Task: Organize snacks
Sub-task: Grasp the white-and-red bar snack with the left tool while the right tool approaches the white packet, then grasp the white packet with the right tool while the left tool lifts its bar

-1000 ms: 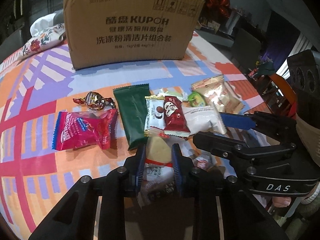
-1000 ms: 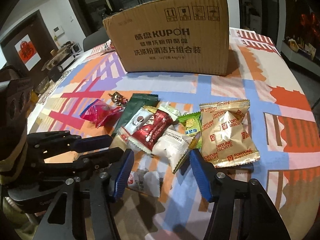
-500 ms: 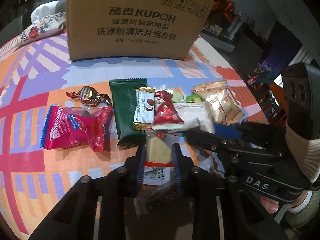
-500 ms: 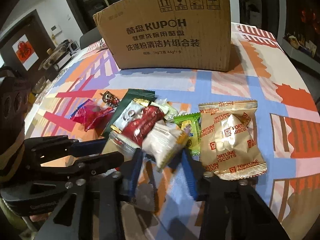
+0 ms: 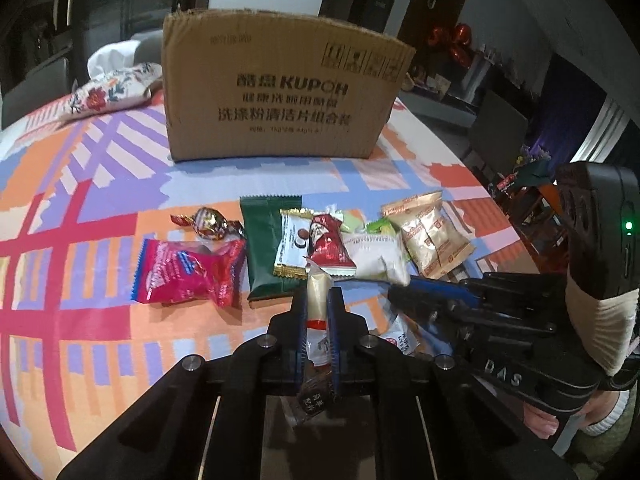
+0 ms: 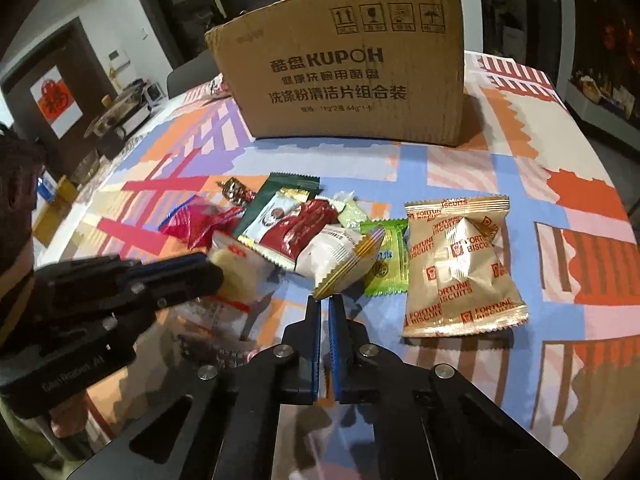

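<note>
Several snack packets lie in a row on the patterned tablecloth before a cardboard box (image 5: 280, 88), which also shows in the right wrist view (image 6: 352, 68). My left gripper (image 5: 318, 300) is shut on a cream wafer packet (image 5: 318, 304), seen from the side in the right wrist view (image 6: 236, 272). My right gripper (image 6: 324, 304) is shut on the crimped corner of a white packet (image 6: 340, 256); the same packet (image 5: 376, 256) lies left of the right gripper's blue fingers (image 5: 436, 292). A Fortune Biscuits bag (image 6: 460, 264) lies to the right.
Also on the cloth are a pink packet (image 5: 188, 272), a dark green packet (image 5: 268, 248), a red-and-white packet (image 5: 316, 244), a foil candy (image 5: 208, 220) and a green packet (image 6: 384, 264). A floral cushion (image 5: 108, 92) lies at the back left. Another small packet (image 5: 400, 336) lies under the right gripper.
My right gripper has closed from wide open onto the white packet's corner. My left gripper has squeezed tighter on the cream packet and lifted it. Both views pulled back slightly from the box.
</note>
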A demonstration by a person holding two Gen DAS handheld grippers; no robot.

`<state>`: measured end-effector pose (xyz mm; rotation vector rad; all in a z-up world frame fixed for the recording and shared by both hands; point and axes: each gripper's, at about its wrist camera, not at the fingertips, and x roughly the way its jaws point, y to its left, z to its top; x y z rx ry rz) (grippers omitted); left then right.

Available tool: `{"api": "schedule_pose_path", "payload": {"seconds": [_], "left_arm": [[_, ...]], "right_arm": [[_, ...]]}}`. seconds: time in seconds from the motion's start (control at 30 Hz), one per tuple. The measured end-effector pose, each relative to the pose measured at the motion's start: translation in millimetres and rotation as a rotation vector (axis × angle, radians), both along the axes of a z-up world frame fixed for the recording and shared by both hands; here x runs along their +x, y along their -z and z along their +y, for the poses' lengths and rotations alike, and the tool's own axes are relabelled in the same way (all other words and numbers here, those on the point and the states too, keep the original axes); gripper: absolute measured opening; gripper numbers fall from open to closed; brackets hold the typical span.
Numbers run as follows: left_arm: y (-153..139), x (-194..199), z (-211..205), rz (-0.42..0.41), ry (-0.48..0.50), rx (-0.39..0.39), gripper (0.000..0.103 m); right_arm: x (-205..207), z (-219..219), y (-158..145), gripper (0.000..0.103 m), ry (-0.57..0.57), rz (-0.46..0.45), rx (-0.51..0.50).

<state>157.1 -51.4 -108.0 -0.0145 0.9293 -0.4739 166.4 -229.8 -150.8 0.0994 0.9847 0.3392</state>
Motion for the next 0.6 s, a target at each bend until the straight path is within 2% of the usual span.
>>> {"api": "schedule_pose_path", "payload": {"seconds": [0.03, 0.07, 0.1, 0.27, 0.6], "left_arm": [[-2.6, -0.9, 0.1, -0.006, -0.002, -0.003, 0.011], [-6.2, -2.4, 1.5, -0.015, -0.006, -0.011, 0.011], [-8.4, -2.5, 1.7, -0.021, -0.01, -0.012, 0.011], [-24.2, -6.4, 3.6, -0.095, -0.032, 0.005, 0.011], [-25.2, 1.8, 8.7, -0.103, -0.062, -0.002, 0.011]], "right_arm": [[-0.1, 0.1, -0.1, 0.023, 0.001, 0.003, 0.002], [-0.5, -0.5, -1.2, 0.046, 0.015, -0.001, -0.001], [-1.5, -1.7, -3.3, 0.053, 0.03, -0.011, -0.003], [-0.5, -0.2, -14.9, 0.056, 0.031, -0.054, -0.033], [28.3, 3.0, 0.2, 0.055, 0.059, 0.006, -0.012]]}}
